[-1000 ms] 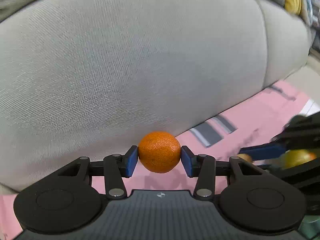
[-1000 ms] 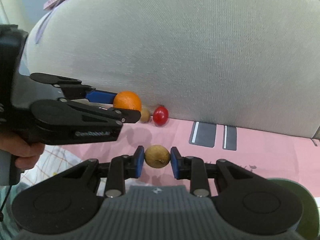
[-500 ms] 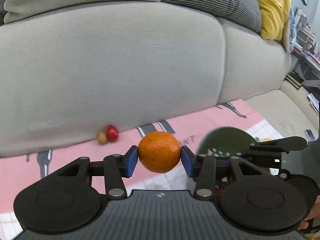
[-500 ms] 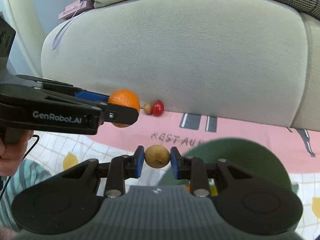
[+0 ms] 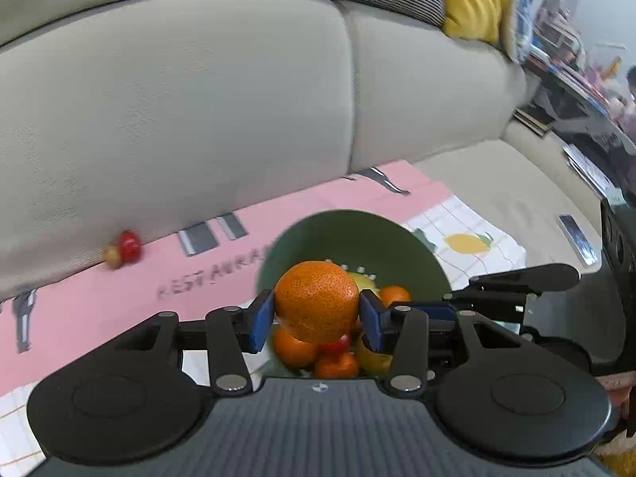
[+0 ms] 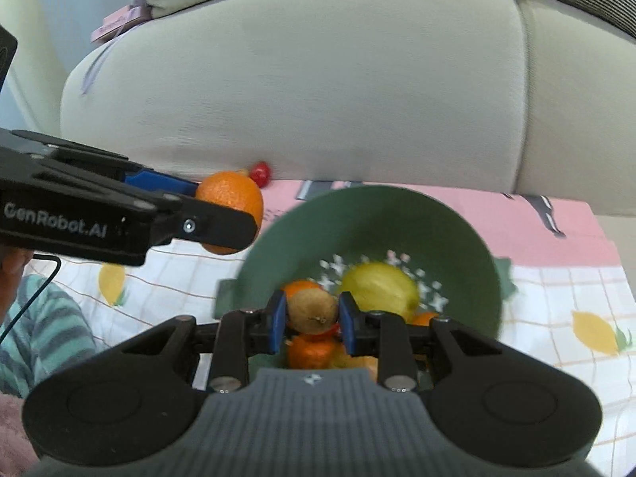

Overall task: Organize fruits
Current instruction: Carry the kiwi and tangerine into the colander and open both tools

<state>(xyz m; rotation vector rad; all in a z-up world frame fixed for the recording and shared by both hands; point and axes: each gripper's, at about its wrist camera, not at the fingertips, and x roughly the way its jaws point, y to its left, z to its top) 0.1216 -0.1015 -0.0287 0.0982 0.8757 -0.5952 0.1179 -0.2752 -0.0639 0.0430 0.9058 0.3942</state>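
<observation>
A: Two fruits in hand. Left gripper [image 5: 317, 320] has its blue pads clamped on the sides of an orange [image 5: 317, 301]; right gripper [image 6: 312, 320] has its pads pressed on a small brown fruit [image 6: 312, 312], kiwi-like, though I can't name it for certain.

B: Where are they relative to the bowl?

A: Right wrist view puts the brown fruit in front of the green bowl [image 6: 357, 214], over the pile inside. The orange, in that same view, hangs beside the bowl's left rim, outside it. In the left wrist view it overlaps the bowl opening, so I can't tell whether it is over the bowl.

B: Why held that way?

A: My reading: both are being carried for dropping in. Side grips leave the underside free, so opening the pads would release each cleanly.

B: Bowl contents?

A: A lemon [image 6: 379, 290], several small oranges, something red low down. The grippers' bodies cover the near rim and bottom, so no count is possible. White specks on the bowl's floor may be drain holes; blurred.

B: Anything left out?

A: A red fruit [image 5: 129, 245] and a small brown one [image 5: 111, 256] lie touching, on the pink cloth [image 5: 119, 298] against the sofa [image 5: 179, 119]. Both views are smeared by motion.
</observation>
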